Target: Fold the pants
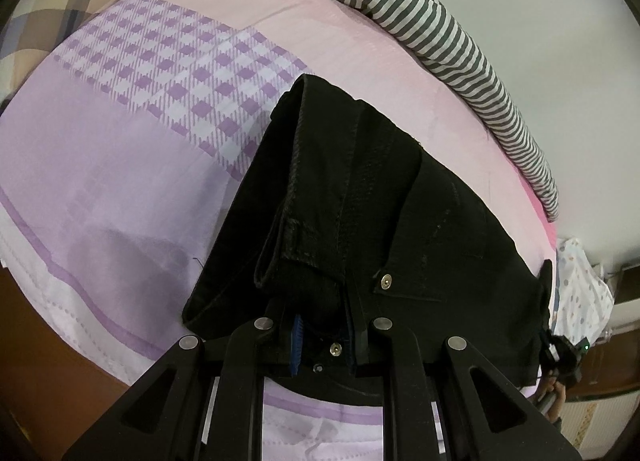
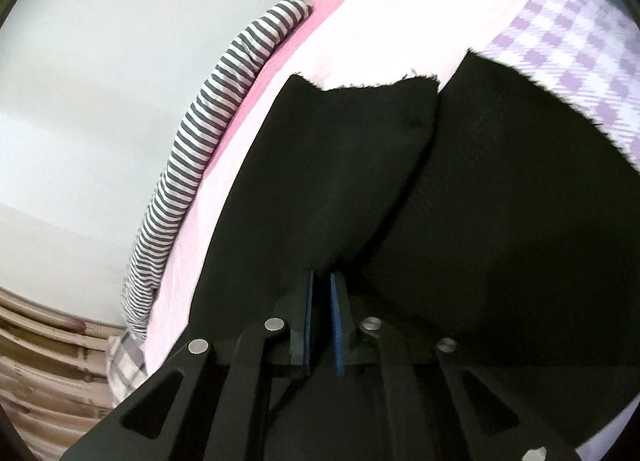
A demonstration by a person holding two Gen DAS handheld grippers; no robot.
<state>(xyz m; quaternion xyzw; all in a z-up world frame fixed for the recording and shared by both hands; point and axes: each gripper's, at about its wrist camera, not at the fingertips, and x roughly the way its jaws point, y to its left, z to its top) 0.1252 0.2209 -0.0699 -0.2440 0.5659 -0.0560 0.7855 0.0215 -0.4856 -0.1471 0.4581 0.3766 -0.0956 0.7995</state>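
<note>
My left gripper (image 1: 322, 325) has its jaws nearly closed, pinching the waistband of the black jeans (image 1: 360, 201). My right gripper (image 2: 320, 293) jaws clamp a fold of them. The jeans lie on the bed (image 1: 120, 181); beyond, a striped cloth (image 1: 440, 29).

Ahead of the left tongs (image 1: 324, 325) black pants (image 1: 360, 197) blocked the way; bare sheet (image 1: 100, 181) lay open leftward, striped cloth (image 1: 460, 37) beyond.
</note>
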